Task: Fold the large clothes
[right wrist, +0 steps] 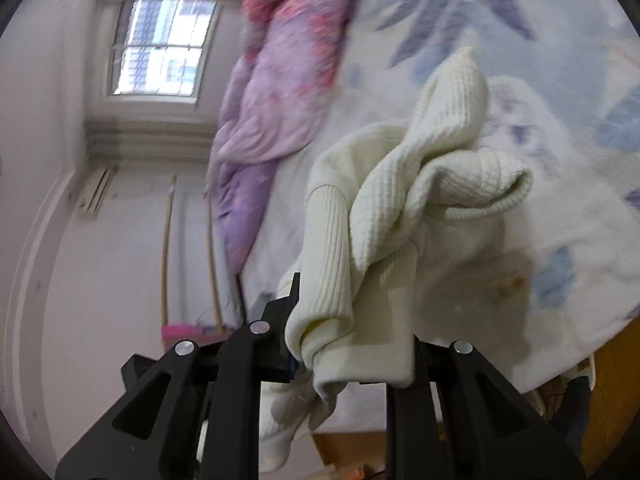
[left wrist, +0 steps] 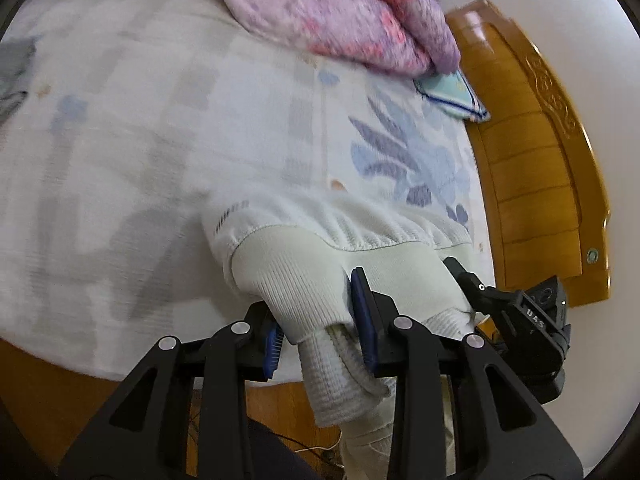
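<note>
Black linkages at the bottom of each view lead to the left gripper (left wrist: pixel 320 336) and the right gripper (right wrist: pixel 352 340), both clamped on the ribbed hem of a cream knit sweater (right wrist: pixel 436 160). Its bunched body lies mid-frame on the floral bedsheet (left wrist: pixel 160 120). Beyond it, a purple-pink quilt (left wrist: pixel 340 12) fills the top, with a wooden headboard (left wrist: pixel 532 152) at right.
</note>
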{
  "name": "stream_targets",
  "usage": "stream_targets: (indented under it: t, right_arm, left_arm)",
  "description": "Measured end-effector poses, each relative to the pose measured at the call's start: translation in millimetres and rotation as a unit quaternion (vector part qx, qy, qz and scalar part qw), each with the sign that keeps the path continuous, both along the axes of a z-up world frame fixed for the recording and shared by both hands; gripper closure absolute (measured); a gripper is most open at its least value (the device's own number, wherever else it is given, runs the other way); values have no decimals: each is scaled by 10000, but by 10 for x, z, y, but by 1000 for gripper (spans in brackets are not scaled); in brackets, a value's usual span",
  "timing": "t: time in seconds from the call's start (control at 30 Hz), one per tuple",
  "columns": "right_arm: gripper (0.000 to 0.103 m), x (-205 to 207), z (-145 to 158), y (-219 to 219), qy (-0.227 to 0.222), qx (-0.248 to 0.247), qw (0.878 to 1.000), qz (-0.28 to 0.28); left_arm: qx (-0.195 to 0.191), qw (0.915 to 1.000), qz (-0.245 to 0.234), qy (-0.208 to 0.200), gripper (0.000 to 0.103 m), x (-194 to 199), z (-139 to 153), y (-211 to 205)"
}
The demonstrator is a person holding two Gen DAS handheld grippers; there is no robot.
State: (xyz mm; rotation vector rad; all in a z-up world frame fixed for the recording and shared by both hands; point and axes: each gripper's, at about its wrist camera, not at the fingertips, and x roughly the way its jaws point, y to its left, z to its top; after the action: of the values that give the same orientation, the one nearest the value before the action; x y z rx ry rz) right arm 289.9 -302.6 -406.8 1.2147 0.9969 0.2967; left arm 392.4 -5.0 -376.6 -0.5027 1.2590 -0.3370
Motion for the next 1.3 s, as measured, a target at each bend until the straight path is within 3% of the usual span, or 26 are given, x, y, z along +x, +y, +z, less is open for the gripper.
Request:
stream_targets:
  t: [0.27, 0.43, 0.67, 0.77, 0.83, 1.0, 1.1, 1.13, 1.23, 1.3]
  right_arm:
    - [85, 235, 327, 1063, 100, 264, 9959, 859]
    - [85, 590, 395, 1998, 160, 281, 9912, 1286]
    - [85, 1184, 567, 3465, 59, 381, 9894, 1400]
    - [85, 1625, 697, 4189, -209, 488, 9892, 1367]
    - [85, 1885, 808, 4599, -465, 499, 9879, 1391]
    - [85, 2504, 1041, 5566, -1263, 554, 9789, 1510]
    - [85, 2670, 865, 5992, -1485, 468, 9751, 1580]
    - [85, 2684, 736, 6094, -1378, 489, 9764, 1591]
    - [86, 2644, 131, 6395, -854, 407, 9808, 1707]
    - [86, 2554, -478, 6623, -125, 309, 9809, 1917]
  left_arm:
    - [99, 9989, 463, -29, 73, -124, 381, 1042]
    - [140, 9969, 773, -73, 73, -97, 433, 1970]
    - [17, 9953, 934, -251, 73, 319, 541, 3533]
    - [-26, 9934, 1036, -486, 73, 649, 675, 4235]
    - [25, 9900, 1120, -852, 73, 911, 839, 4744]
    - [183, 9744, 1382, -1763, 73, 1371, 1172, 5681]
    - [250, 9660, 1433, -2138, 73, 1514, 1135, 6096]
    - [335, 9656, 1400, -2167, 73, 1552, 1050, 6191]
    - [718, 9699, 1321, -1917, 73, 1610, 486, 6486]
    - [1010, 9755, 1326, -1439, 73, 1599, 37, 6597]
